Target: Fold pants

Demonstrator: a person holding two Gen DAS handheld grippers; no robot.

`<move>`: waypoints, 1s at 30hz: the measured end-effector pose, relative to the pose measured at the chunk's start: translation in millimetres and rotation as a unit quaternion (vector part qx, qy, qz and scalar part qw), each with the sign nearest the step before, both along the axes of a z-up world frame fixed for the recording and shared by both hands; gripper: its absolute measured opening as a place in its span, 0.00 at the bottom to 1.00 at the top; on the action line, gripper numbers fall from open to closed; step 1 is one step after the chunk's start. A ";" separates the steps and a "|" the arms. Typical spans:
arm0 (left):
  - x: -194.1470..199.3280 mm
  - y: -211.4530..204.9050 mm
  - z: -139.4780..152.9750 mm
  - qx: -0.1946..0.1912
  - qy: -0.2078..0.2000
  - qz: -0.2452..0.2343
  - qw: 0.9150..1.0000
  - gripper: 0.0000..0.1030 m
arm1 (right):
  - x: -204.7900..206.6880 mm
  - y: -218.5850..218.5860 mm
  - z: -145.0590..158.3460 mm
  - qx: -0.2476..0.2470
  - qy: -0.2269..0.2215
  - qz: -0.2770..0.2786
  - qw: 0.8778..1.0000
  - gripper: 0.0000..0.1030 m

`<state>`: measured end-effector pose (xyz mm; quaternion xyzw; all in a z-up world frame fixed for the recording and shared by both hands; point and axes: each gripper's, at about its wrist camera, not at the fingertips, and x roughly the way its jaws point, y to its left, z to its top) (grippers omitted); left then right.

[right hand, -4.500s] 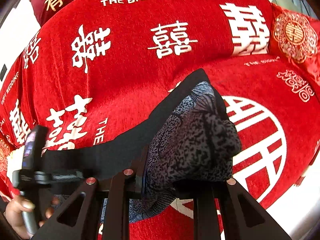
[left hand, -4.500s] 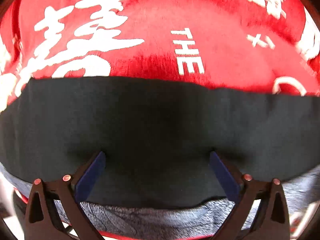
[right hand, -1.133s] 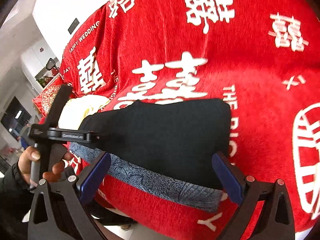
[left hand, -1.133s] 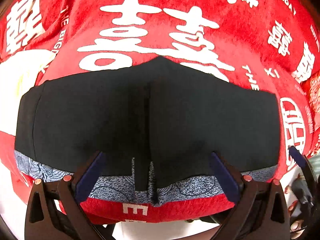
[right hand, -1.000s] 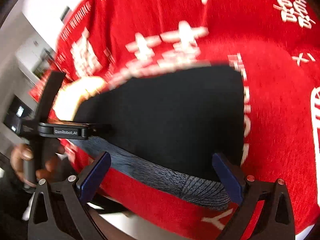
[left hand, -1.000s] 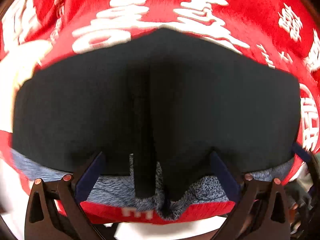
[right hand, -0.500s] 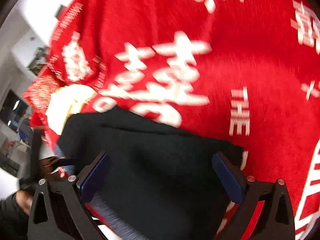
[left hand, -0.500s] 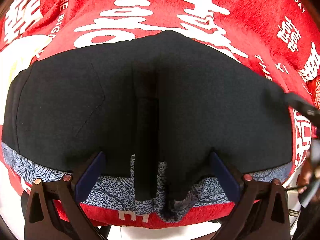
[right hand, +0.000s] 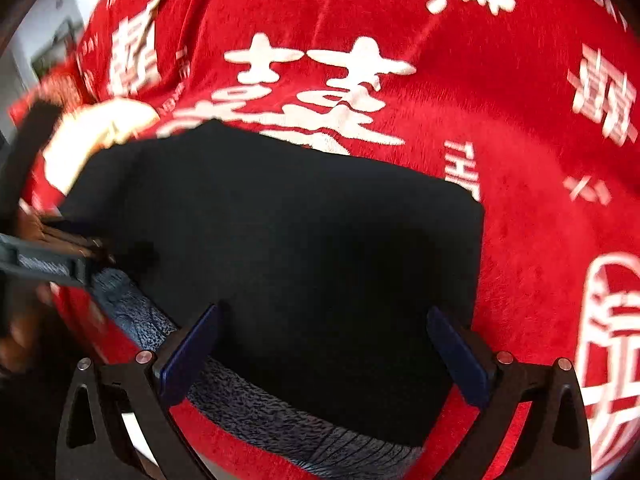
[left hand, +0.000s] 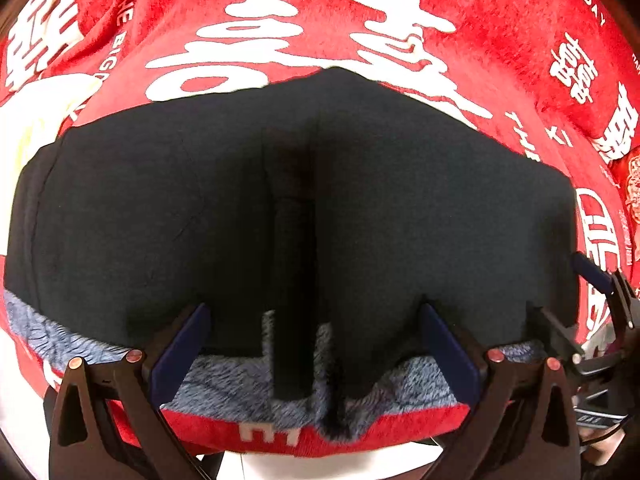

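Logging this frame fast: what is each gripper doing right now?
Left gripper: open, jaws wide apart above the folded black pants, holding nothing.
Right gripper: open, jaws spread above the pants, holding nothing.

- On the red blanket (left hand: 500,32) under my left fingers I read "BIGDAY" in white at the top right, and "THE BIG" at the top left.
- The same blanket carries large white double-happiness characters.
- In my right view, the small white letters are too blurred to read.

Red cover (left hand: 500,32) with white characters (left hand: 320,28)
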<state>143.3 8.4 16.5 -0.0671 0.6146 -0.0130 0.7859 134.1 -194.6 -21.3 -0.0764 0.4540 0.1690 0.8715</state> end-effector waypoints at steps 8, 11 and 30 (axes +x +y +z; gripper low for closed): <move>-10.0 90.8 -7.2 0.039 -0.005 0.081 0.996 1.00 | 1.0 66.3 -3.8 -0.048 -0.005 0.025 0.999 1.00; -16.6 112.7 -6.7 0.028 -0.010 0.078 0.997 1.00 | 5.0 85.4 -8.0 -0.058 -0.003 0.020 0.998 1.00; -68.3 194.9 -8.0 -0.054 -0.012 0.162 0.985 1.00 | 45.6 236.0 33.4 -0.055 -0.002 0.238 0.970 1.00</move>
